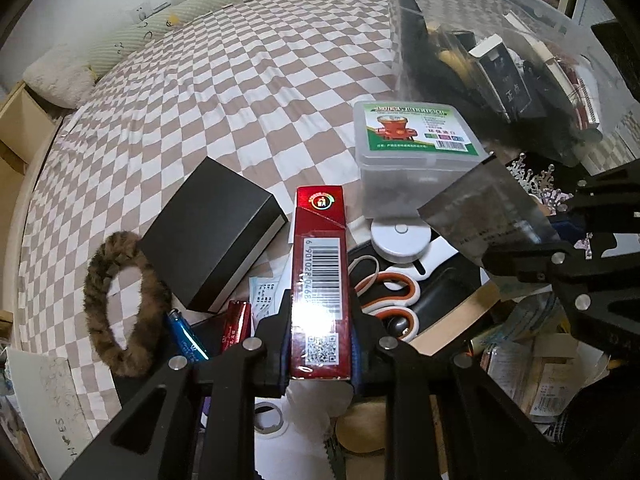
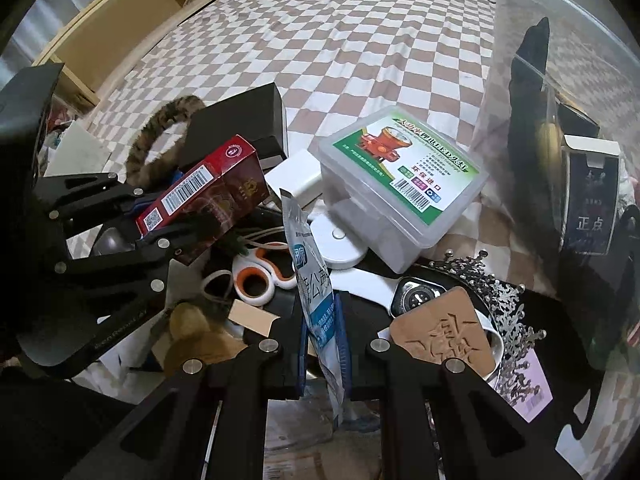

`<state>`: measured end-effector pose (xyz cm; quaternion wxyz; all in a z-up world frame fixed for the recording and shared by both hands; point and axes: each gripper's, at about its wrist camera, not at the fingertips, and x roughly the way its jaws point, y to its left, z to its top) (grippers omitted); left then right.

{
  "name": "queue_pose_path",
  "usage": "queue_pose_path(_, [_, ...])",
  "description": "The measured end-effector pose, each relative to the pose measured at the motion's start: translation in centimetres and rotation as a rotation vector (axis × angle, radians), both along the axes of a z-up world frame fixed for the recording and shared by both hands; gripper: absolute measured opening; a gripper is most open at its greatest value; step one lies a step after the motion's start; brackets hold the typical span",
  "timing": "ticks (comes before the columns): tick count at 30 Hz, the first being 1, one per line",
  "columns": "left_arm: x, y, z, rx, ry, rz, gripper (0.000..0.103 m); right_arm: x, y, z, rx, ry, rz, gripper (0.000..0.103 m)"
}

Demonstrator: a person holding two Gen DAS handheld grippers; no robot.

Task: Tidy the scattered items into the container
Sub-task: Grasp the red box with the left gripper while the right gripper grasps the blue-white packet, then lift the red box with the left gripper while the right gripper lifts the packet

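My left gripper (image 1: 320,312) is shut on a red barcoded box (image 1: 320,264), held above a heap of small items; from the right wrist camera the same red box (image 2: 208,188) shows in the left gripper (image 2: 160,220). My right gripper (image 2: 322,320) is shut on a silver-and-blue foil sachet (image 2: 310,264), whose silver back (image 1: 488,208) appears at the right of the left wrist view. The clear plastic container (image 1: 500,52) stands at the upper right, with several boxes and dark items inside. It fills the right edge as a clear container wall (image 2: 580,92).
A lidded plastic headlamp box (image 1: 412,148) lies just before the container. Around it lie orange-handled scissors (image 1: 394,292), a black box (image 1: 216,232), a furry brown ring (image 1: 120,300), a white disc (image 1: 400,236), a tiara (image 2: 504,304), a smartwatch (image 2: 416,296) and a wooden tag (image 2: 444,332), all on a checkered bedsheet (image 1: 240,80).
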<state>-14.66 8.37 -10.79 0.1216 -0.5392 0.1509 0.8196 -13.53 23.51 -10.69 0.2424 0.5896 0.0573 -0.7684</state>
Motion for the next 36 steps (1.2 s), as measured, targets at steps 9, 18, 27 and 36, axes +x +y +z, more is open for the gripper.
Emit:
queue_pose_path(9, [0.5, -0.5, 2.5, 0.025, 0.063, 0.031, 0.022, 0.1, -0.1, 2.3, -0.04, 0.044, -0.033, 0.014])
queue_pose_path(18, [0.9, -1.0, 5.5, 0.068, 0.14, 0.064, 0.022, 0.4, 0.4, 4.8, -0.067, 0.111, -0.065, 0.014])
queue_pose_path(27, [1.7, -1.3, 8.3, 0.108, 0.211, 0.088, 0.022, 1.3, 1.3, 7.6, -0.086, 0.194, -0.108, 0.014])
queue_pose_path(36, [2.6, -1.7, 10.5, 0.144, 0.268, 0.101, 0.022, 2.3, 2.8, 10.6, -0.129, 0.285, -0.157, 0.014])
